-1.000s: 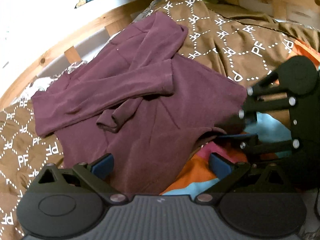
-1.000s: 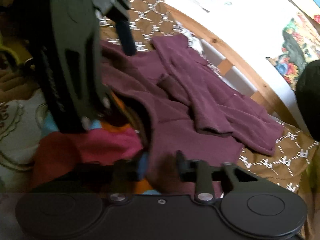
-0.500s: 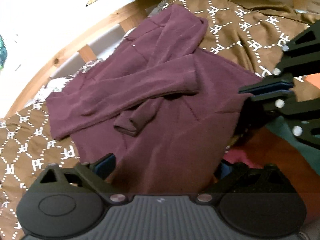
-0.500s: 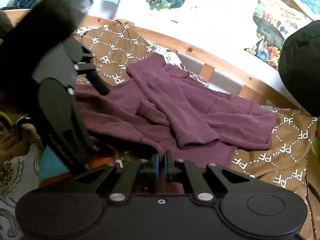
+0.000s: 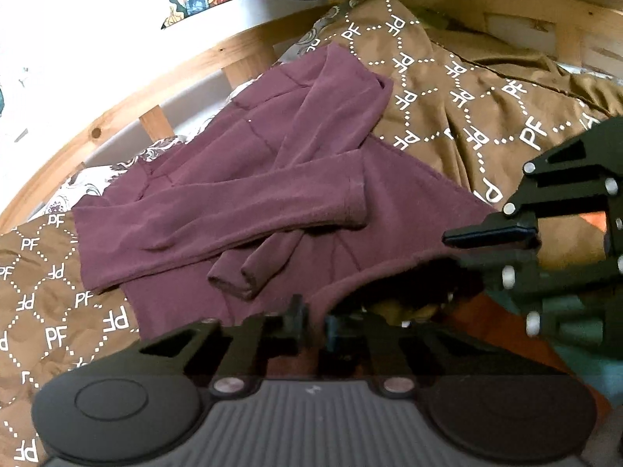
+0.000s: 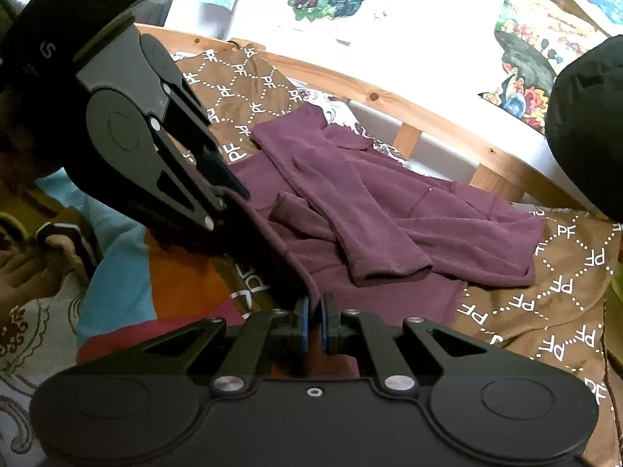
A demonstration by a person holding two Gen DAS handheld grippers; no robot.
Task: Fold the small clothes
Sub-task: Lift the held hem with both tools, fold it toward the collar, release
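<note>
A maroon long-sleeved top (image 5: 272,202) lies on a brown quilt, both sleeves folded across its body. It also shows in the right wrist view (image 6: 389,210). My left gripper (image 5: 313,325) is shut on the top's bottom hem and lifts it off the bed. It shows at the left of the right wrist view (image 6: 229,190). My right gripper (image 6: 313,325) is shut on the same hem at the other corner. It shows at the right of the left wrist view (image 5: 486,233).
The brown quilt (image 5: 447,89) with white "PF" print covers the bed. A wooden bed rail (image 6: 428,116) runs along the far side below a white wall with posters. An orange, blue and red cloth (image 6: 124,272) lies under the raised hem.
My left gripper has closed on the hem; it was open a second ago. My right gripper has also closed on the hem. Both have raised the hem off the bed.
</note>
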